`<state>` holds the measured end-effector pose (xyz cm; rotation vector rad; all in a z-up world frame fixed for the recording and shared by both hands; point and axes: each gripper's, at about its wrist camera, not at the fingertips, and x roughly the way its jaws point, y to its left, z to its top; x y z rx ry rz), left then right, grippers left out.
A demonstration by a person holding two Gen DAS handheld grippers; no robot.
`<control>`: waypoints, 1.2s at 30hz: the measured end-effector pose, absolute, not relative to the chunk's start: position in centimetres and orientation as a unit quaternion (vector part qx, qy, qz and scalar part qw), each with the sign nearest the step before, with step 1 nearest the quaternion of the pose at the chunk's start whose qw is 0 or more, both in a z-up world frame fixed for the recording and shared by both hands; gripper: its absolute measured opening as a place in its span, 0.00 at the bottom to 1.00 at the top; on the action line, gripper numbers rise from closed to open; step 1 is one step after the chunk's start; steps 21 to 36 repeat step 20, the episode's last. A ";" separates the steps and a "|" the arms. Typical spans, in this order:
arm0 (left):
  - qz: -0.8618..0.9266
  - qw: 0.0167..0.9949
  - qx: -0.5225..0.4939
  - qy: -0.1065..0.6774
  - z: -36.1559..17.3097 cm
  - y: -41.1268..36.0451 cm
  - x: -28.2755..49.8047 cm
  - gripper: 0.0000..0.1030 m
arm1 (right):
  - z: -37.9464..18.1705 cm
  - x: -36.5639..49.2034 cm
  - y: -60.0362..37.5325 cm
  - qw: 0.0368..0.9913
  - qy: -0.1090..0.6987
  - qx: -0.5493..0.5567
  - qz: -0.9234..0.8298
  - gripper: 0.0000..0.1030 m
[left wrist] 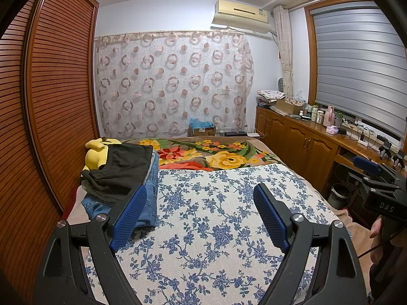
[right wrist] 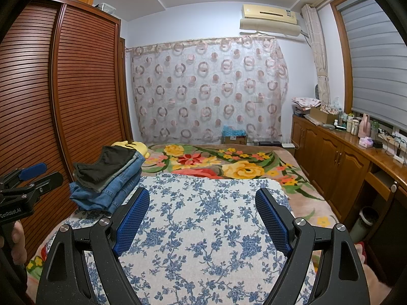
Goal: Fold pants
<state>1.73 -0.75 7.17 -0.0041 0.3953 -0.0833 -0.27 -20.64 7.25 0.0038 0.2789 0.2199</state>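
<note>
Each hand-held gripper, left (left wrist: 200, 211) and right (right wrist: 202, 213), gapes wide, gripping nothing (folded pants (right wrist: 108, 178) lie aside).

a bed under a brown floral blanket (right wrist: 229, 162) carries a white blue-flowered cloth (right wrist: 203, 228), stacked folded pants (right wrist: 109, 183) and a yellow plush toy (left wrist: 95, 152).

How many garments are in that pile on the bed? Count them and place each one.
3 that show: dark pants on top, a grey layer under them, blue jeans at the bottom, all stacked by the wardrobe. The denim may be more than one pair; others may be hidden.
</note>
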 end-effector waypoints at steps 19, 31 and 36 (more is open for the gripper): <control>-0.041 0.980 -0.002 0.196 7.1 -0.8 1.7 0.84 | 7.2 -0.3 -20.6 0.984 0.139 0.002 0.108 0.84; -0.041 0.980 -0.002 0.196 7.1 -0.8 1.7 0.84 | 7.2 -0.3 -20.6 0.984 0.139 0.002 0.108 0.84; -0.041 0.980 -0.002 0.196 7.1 -0.8 1.7 0.84 | 7.2 -0.3 -20.6 0.984 0.139 0.002 0.108 0.84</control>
